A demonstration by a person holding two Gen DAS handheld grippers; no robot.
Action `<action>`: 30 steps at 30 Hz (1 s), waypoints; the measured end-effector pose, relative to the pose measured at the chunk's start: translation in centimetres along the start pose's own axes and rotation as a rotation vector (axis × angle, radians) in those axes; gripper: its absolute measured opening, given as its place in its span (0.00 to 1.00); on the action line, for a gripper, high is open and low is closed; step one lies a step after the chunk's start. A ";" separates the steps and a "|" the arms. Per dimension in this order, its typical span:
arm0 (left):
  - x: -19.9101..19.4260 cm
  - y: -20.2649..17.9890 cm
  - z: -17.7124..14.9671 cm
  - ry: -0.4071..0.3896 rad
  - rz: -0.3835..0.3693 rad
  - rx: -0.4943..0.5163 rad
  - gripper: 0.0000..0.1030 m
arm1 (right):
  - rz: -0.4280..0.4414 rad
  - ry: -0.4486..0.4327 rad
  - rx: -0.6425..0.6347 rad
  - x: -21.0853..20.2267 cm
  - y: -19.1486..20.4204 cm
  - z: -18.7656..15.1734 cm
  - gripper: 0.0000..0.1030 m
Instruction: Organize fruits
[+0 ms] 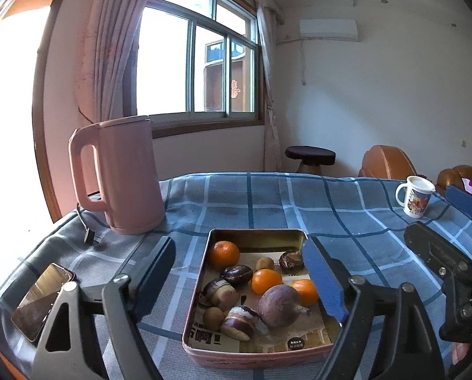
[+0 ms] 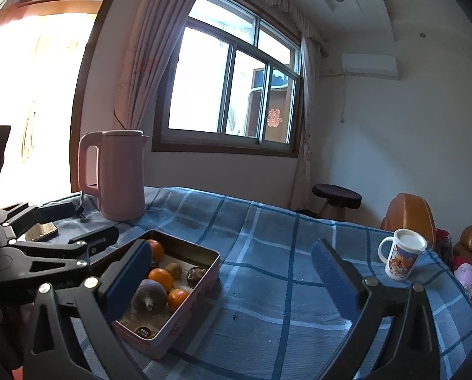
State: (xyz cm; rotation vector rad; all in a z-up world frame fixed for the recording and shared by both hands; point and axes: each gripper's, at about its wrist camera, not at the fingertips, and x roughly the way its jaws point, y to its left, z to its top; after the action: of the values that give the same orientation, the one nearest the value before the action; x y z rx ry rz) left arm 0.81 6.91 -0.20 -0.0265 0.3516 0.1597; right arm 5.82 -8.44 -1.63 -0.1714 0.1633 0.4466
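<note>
The left gripper [image 1: 239, 275] stands with its jaws wide apart and nothing pressed between the blue pads; its fingers straddle the tin [image 1: 204, 353], the left pad outside the tin's left wall and the right pad over its right side. The right gripper [image 2: 232, 281] is also spread wide and empty, hanging over bare plaid cloth [image 2: 267, 237], with its left pad just in front of the tin's near left edge. Between the left gripper's fingers the tin, lined with printed paper, holds all the fruit: one orange [image 1: 226, 254] in the far left corner, two more oranges near the right pad, a big purple-brown fruit [image 1: 278, 305] with a stub stem beside them, several dark striped fruits [image 1: 236, 275] toward the left and near side, and small brownish round ones [image 1: 265, 263] among them. Left of the left gripper a phone [image 1: 41, 300] lies flat on the cloth. Beyond it, far left, stands a pink kettle [image 1: 125, 177], its plug on the cloth. Far to the right of both grippers stands a lidded printed mug [image 2: 402, 259].
</note>
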 end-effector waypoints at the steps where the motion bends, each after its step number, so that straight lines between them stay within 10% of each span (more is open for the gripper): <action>1: 0.0 -0.1 0.0 -0.002 0.007 0.004 0.85 | -0.001 -0.001 0.000 -0.1 0.0 0.0 1.00; 30: 0.3 -0.1 -0.2 0.006 0.022 0.002 0.86 | -0.001 -0.006 -0.001 -0.5 -0.1 0.0 1.00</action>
State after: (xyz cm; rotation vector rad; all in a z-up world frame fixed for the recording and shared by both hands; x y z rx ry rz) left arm 1.03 6.81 -0.51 -0.0211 0.3577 0.1813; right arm 5.47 -8.76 -1.53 -0.1715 0.1575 0.4461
